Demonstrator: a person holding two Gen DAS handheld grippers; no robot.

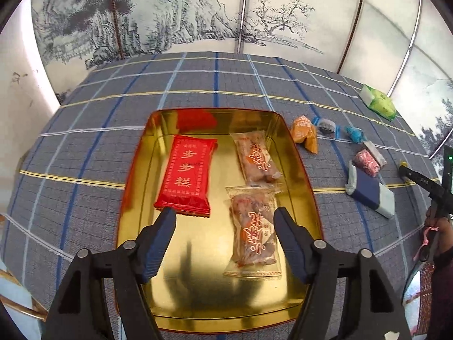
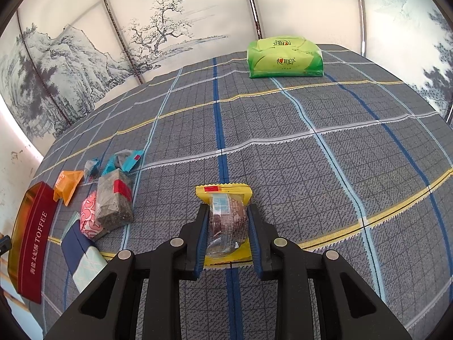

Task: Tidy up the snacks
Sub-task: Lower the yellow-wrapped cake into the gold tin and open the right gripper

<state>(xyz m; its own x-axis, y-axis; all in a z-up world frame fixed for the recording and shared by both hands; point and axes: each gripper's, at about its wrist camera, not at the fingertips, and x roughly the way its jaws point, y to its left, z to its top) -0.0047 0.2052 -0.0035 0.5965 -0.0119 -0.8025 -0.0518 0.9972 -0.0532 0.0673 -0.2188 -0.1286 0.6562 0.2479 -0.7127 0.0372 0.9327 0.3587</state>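
Ribbed blue pads line the black fingers of our left tool (image 1: 225, 215), which we see spread apart above the gold tin tray (image 1: 300, 153), nothing between them. We find the tray glossy and mirror-like, rectangular with rounded corners, resting on the worktop's woven plaid cloth (image 1: 85, 147) of grey with blue, white and yellow stripes. Inside it lie a flat red foil packet (image 1: 187, 175) with gold characters and two clear crinkled packets, the far one (image 1: 259, 157) and the near one (image 1: 254, 235), each showing brownish pieces.

Our right tool (image 2: 228, 226) pinches a small snack in a clear wrapper with yellow serrated ends (image 2: 226, 218); the contents look dark brown, though the film blurs them.

Beside the tray sit loose sweets: an orange folded wrapper (image 1: 304, 131), a pink patterned one (image 1: 367, 163), a teal twist (image 1: 354, 133), a navy and pale bar (image 1: 369, 194). From the right wrist we also see a grey speckled block with a red label (image 2: 114, 199). A soft green tissue pack (image 2: 284, 56) lies near the worktop's far edge. The tray's red outer wall (image 2: 34, 243), lettered TOFFEE, is cut off at the left edge of the right wrist view.
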